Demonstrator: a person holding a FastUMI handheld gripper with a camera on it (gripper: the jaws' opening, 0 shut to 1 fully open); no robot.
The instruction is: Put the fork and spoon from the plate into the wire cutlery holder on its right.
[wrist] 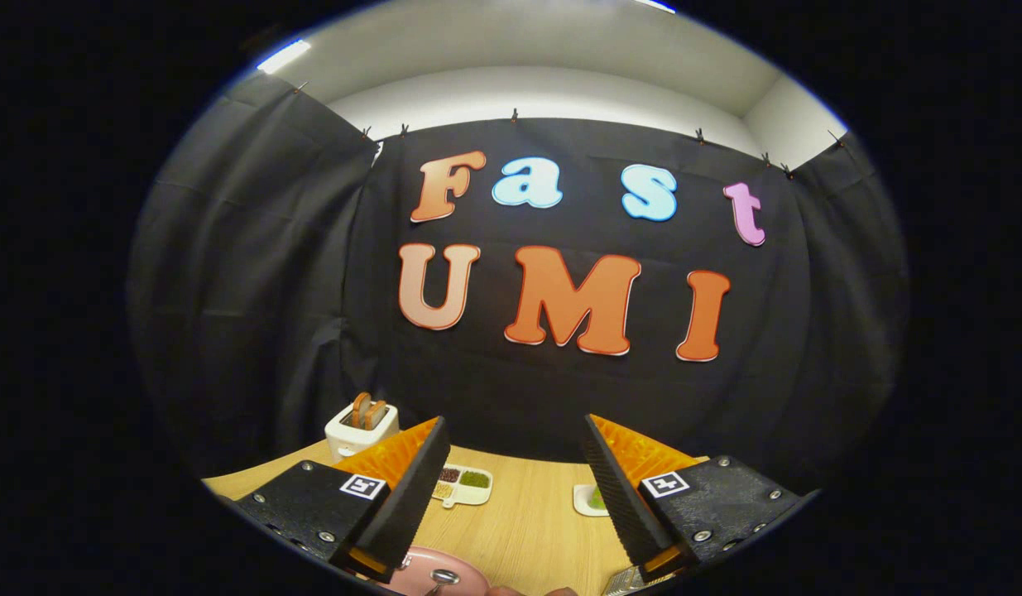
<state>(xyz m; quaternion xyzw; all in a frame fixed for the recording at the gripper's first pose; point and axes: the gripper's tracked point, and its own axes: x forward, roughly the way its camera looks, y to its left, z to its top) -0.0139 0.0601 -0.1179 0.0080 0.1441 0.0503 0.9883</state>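
Note:
My gripper (515, 434) hangs above the wooden table with its two fingers wide apart and nothing between them. Low down between the fingers lies a pink plate (465, 582), partly hidden by the left finger (411, 497). On the plate rests a metal spoon (441, 579), its bowl showing. A bit of metal wire holder (622, 583) peeks out under the right finger (618, 497), to the right of the plate. The fork is not something I can make out.
On the table beyond the fingers stand a white toaster (360, 426) with bread slices, a white divided dish (463, 485) of grains, and a small white dish (591, 500) with something green. Black cloth walls close the booth behind them.

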